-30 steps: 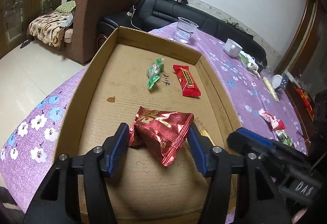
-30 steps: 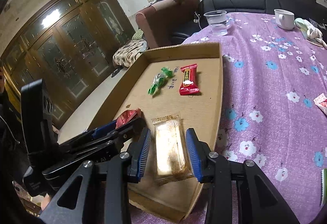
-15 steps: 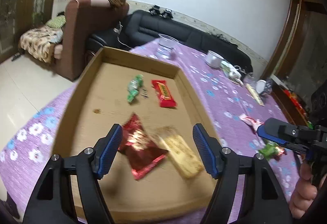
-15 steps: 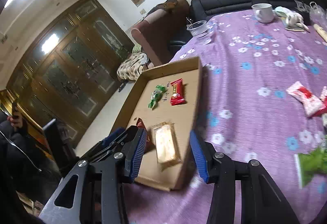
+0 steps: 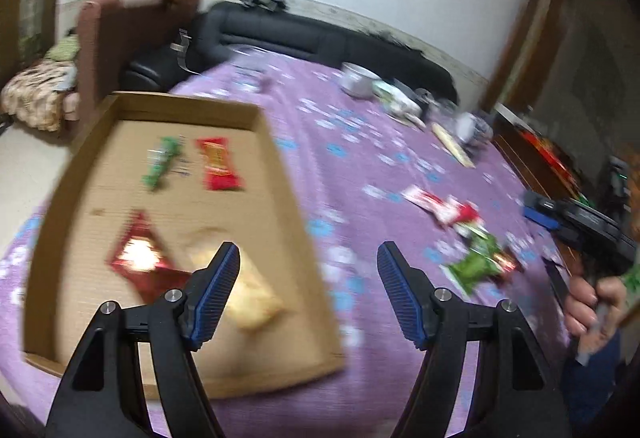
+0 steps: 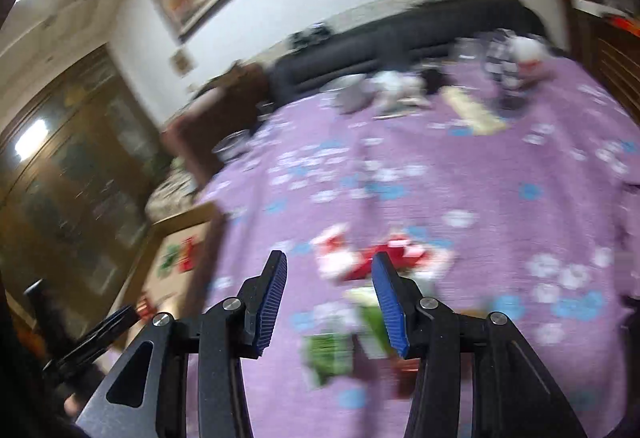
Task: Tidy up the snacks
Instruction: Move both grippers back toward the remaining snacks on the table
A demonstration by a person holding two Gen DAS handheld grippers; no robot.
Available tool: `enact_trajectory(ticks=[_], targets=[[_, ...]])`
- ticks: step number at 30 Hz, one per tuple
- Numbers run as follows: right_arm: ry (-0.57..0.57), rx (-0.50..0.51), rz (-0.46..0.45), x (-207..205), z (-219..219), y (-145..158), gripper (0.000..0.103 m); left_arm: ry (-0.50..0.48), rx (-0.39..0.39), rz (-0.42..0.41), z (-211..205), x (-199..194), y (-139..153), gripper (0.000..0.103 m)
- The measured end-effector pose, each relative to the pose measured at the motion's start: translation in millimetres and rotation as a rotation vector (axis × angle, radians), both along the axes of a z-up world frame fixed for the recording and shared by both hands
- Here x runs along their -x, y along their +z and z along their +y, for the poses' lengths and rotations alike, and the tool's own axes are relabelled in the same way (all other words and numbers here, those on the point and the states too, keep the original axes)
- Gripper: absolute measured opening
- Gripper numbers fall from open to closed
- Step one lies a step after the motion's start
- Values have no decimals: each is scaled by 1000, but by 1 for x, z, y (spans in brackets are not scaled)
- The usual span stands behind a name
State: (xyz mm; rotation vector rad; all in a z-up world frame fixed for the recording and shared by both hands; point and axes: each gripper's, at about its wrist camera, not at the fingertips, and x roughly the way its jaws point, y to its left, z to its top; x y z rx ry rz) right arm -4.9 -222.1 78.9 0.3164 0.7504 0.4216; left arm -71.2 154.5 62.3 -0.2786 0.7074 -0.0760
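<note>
A shallow cardboard tray (image 5: 280,158) lies on the purple flowered tablecloth. In it are a green candy (image 5: 162,160), a red bar (image 5: 218,164), a dark red foil packet (image 5: 140,260) and a pale yellow packet (image 5: 248,290). My left gripper (image 5: 308,294) hangs open and empty over the tray's right edge. Loose snacks lie to the right: red-and-white packets (image 5: 444,206) and a green packet (image 5: 476,266). My right gripper (image 6: 328,298) is open and empty above those snacks: red-and-white packets (image 6: 360,254), a green packet (image 6: 330,352). Both views are blurred.
A white cup (image 5: 356,78), a clear glass, a long pale stick (image 5: 452,148) and other small items stand at the table's far end. A black sofa (image 5: 320,38) and a brown armchair (image 5: 120,34) are beyond. A hand (image 5: 592,298) holds the right gripper.
Both grippers let go of their packets in the tray and opened. Both have swung right, the right one far out over the loose snacks on the cloth.
</note>
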Motion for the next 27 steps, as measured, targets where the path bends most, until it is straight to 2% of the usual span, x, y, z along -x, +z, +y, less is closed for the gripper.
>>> enact_trajectory(ticks=[3,9,12,15,17,18,20,24,26,27], targets=[[-44,-50,118,-18,-16,-19,47,-92,-6,24,-34,-7,-1,71],[-87,-117,190,-22,-35,-30,48,-311,-69,66,-111,-25,0,71],[-107,-143,237,-25,-42,-36,48,-402,-172,101,-152,-41,-5,71],[-137,-155,271,-22,-48,-37,50,-420,-252,109,-173,-54,-11,71],[-175,-145,306,-20,-52,-40,58,-443,-273,129,-182,-64,-19,71],[-198,-160,335,-19,-56,-45,59,-438,-289,143,-185,-69,-23,71],[-223,-201,391,-19,-62,-53,59,-446,-291,159,-190,-74,-30,71],[-222,-184,402,-14,-56,-54,60,-444,-252,160,-191,-81,-40,70],[-202,-160,396,-11,-46,-54,61,-437,-239,153,-194,-84,-44,62],[-190,-142,396,-10,-40,-54,61,-432,-238,157,-194,-87,-46,49]])
